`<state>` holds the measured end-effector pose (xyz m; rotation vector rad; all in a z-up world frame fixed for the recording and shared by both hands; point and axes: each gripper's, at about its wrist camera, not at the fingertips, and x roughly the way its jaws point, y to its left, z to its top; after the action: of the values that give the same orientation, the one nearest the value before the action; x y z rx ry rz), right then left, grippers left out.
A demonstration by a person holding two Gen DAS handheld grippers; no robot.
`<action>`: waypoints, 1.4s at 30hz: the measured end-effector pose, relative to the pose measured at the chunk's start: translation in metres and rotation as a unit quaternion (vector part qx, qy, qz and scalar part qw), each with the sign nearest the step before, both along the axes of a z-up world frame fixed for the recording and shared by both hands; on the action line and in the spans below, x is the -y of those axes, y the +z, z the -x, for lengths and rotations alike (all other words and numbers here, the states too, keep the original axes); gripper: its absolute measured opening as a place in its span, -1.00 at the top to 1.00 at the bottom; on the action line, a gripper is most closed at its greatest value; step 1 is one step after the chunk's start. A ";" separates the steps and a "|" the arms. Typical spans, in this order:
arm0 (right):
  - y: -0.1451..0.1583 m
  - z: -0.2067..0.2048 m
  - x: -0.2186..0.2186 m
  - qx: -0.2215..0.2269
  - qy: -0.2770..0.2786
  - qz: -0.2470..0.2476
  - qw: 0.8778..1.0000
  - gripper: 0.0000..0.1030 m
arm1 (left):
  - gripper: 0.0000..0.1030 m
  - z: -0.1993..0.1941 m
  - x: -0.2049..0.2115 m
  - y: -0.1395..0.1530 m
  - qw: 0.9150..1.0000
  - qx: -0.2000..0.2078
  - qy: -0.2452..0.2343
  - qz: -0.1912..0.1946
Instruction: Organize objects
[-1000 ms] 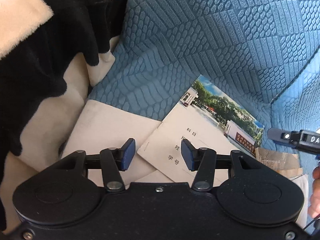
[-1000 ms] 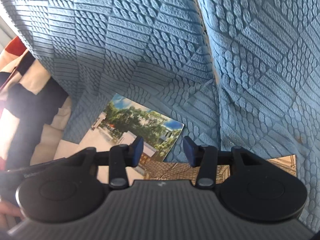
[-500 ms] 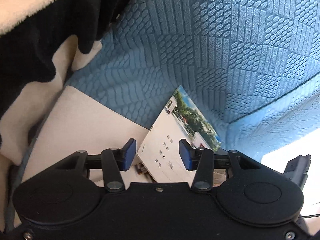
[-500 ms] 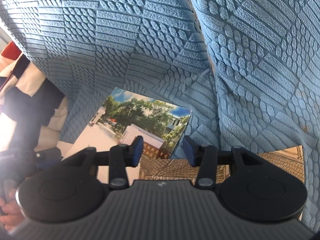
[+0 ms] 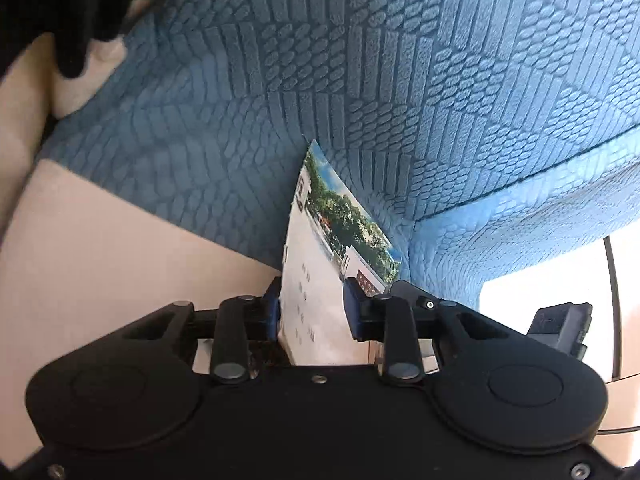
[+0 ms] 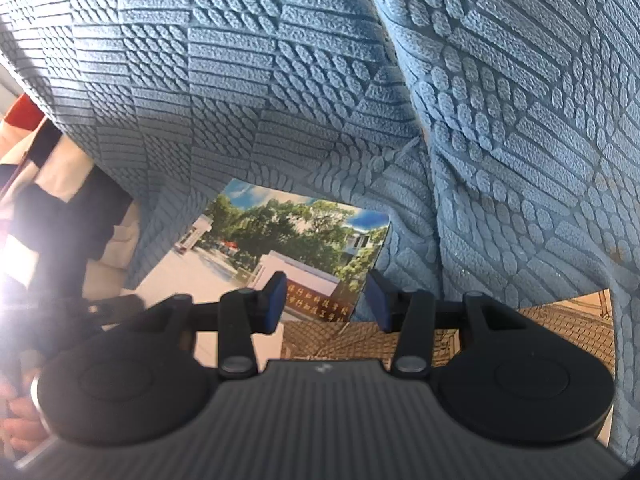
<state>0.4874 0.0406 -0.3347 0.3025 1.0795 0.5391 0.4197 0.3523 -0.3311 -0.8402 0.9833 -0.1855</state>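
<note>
A thin booklet (image 5: 320, 272) with a white cover and a photo of trees and a building lies against the blue textured sofa cushion (image 5: 360, 80). My left gripper (image 5: 314, 312) has the booklet's near end between its jaws, which are closing. The left pad is at the paper's edge and the right pad stands apart from it. In the right wrist view the same booklet (image 6: 280, 240) lies just ahead of my right gripper (image 6: 326, 300), which is open over its near corner with nothing held. A brown-patterned book (image 6: 540, 320) lies under the right gripper.
A cream pad (image 5: 120, 260) covers the seat at left. A black and cream fleece blanket (image 5: 60, 0) lies at the far left (image 6: 60, 208). Blue cushions (image 6: 280, 80) wall in the back and right. A person's hand (image 6: 16, 420) shows at the lower left.
The left gripper has turned and moved in on the booklet, which now stands between its narrowing jaws. The right gripper has stayed put, and the booklet has shifted slightly in its view.
</note>
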 end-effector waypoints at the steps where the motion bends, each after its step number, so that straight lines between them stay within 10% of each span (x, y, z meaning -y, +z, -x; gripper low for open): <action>1: 0.000 0.000 0.000 0.000 0.000 -0.001 1.000 0.09 | 0.46 -0.004 0.002 -0.003 1.000 -0.003 -0.002 0.004; 9: -0.001 -0.002 0.007 -0.002 -0.005 -0.008 1.000 0.09 | 0.96 -0.011 0.014 -0.006 0.998 -0.001 0.021 -0.051; 14: 0.002 0.000 0.004 -0.023 -0.005 -0.025 0.999 0.09 | 0.99 0.005 -0.013 0.006 0.997 0.027 0.077 0.011; 25: 0.020 0.057 -0.038 -0.100 0.044 -0.122 0.986 0.09 | 0.99 0.015 -0.024 0.028 0.994 0.046 0.103 -0.013; 36: -0.015 0.111 -0.070 -0.256 0.002 -0.223 0.941 -0.04 | 0.99 0.024 -0.032 0.025 0.992 0.038 0.119 0.005; 42: -0.024 0.104 -0.066 -0.259 -0.082 -0.274 0.923 -0.04 | 0.99 0.029 -0.038 0.025 0.992 0.037 0.124 0.006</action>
<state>0.3838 0.1063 -0.3588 1.0658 1.3824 0.6209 0.3912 0.3902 -0.3059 -0.9522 0.8013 -0.0097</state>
